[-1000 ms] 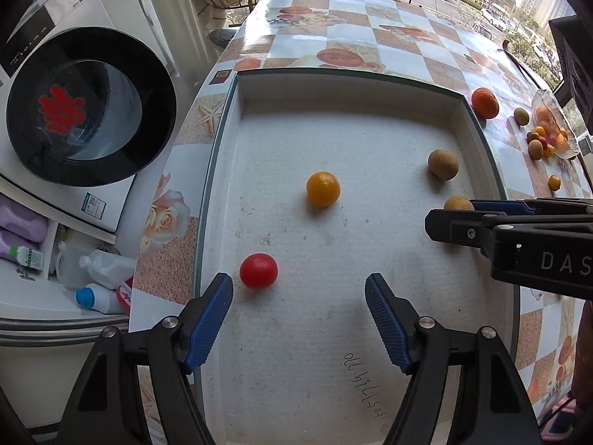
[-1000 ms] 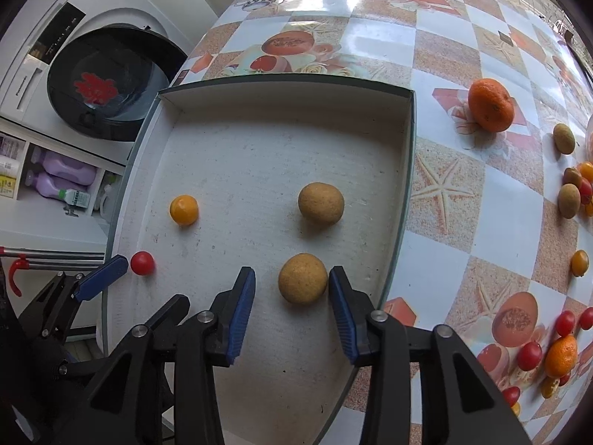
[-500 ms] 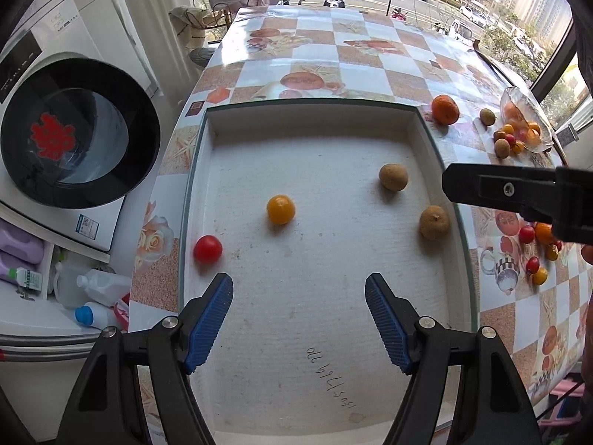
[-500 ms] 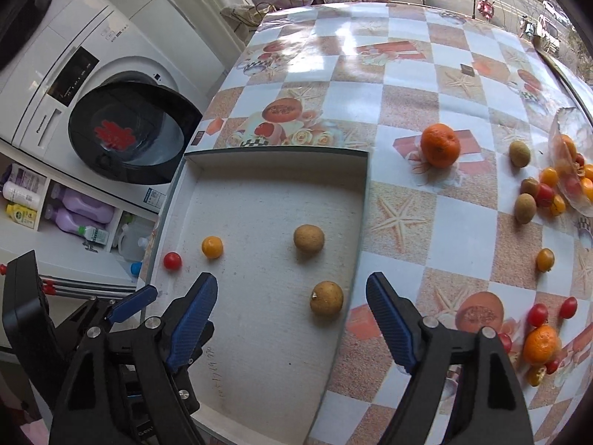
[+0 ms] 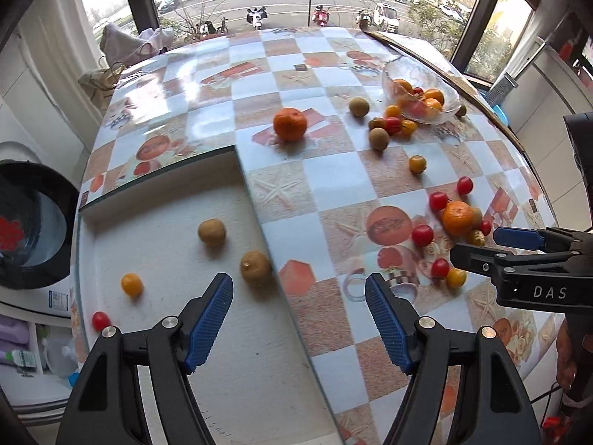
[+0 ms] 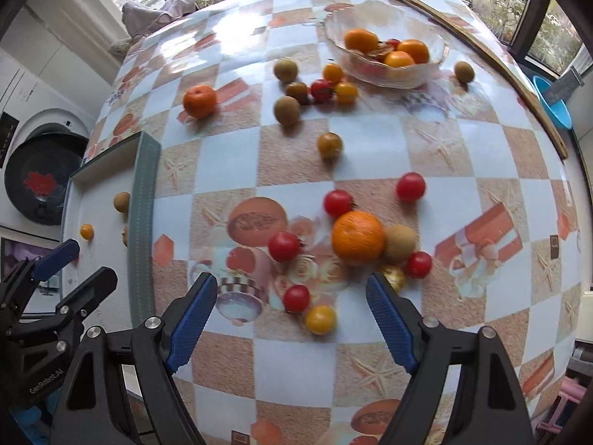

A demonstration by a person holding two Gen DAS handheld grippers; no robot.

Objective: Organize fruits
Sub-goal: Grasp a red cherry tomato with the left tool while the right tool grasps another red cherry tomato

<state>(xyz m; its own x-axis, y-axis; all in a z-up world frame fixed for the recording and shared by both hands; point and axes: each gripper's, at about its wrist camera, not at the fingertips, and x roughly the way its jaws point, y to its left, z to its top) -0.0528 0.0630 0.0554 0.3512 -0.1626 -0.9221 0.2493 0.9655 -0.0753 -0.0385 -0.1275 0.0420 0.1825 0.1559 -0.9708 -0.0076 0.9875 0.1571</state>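
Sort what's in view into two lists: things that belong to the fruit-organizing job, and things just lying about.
Job:
white tray, holding two brown fruits, a yellow tomato and a red tomato
loose cherry tomatoes
mandarins
glass bowl of fruit
left hand-held gripper and right hand-held gripper, both open

Lying about:
washing machine
blue basin
detergent bottles

The tablecloth [image 6: 370, 155] is shiny and smooth, like plastic, and the window light gleams on it. The tray [image 5: 166, 333] looks white, dull and a bit rough inside. The bowl [image 6: 385, 70] is clear glass. The cherry tomatoes [image 6: 283, 246] have glossy, smooth skin. The big orange [image 6: 357, 237] has bumpy skin. The brown round fruits [image 5: 211, 232] look dull and rough. Both grippers are matt black plastic with silver metal screws [image 5: 169, 321], and the blue pads [image 6: 191, 320] are ridged like rubber.
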